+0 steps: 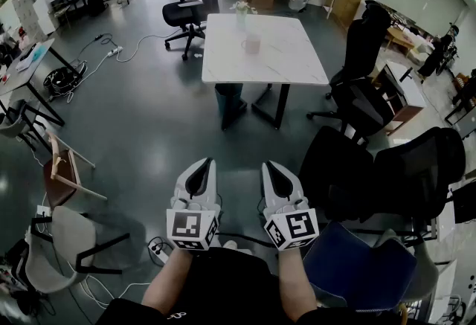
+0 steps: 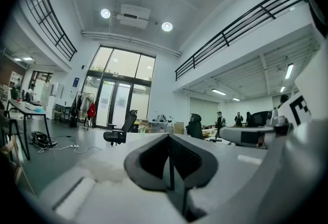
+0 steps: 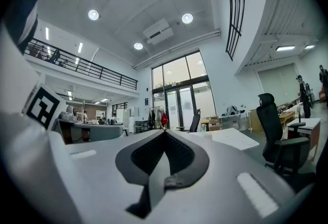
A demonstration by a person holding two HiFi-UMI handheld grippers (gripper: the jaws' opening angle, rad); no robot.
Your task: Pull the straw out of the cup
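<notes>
Far ahead stands a white table point(image 1: 282, 63). On it are a pinkish cup point(image 1: 251, 43) and, at the far edge, a pale cup point(image 1: 241, 14); no straw can be made out at this distance. My left gripper point(image 1: 201, 165) and right gripper point(image 1: 272, 166) are held level, side by side, above the grey floor and well short of the table. Both are shut with nothing between the jaws. The left gripper view shows its closed jaws point(image 2: 169, 138) aimed toward the table, and the right gripper view shows the same for its jaws point(image 3: 165, 134).
Black office chairs point(image 1: 349, 167) crowd the right side, with a blue seat point(image 1: 357, 264) close by me. Another black chair point(image 1: 190, 11) stands beyond the table's left. A wooden stool point(image 1: 63, 175), a grey chair point(image 1: 63, 249) and floor cables point(image 1: 89, 56) lie left.
</notes>
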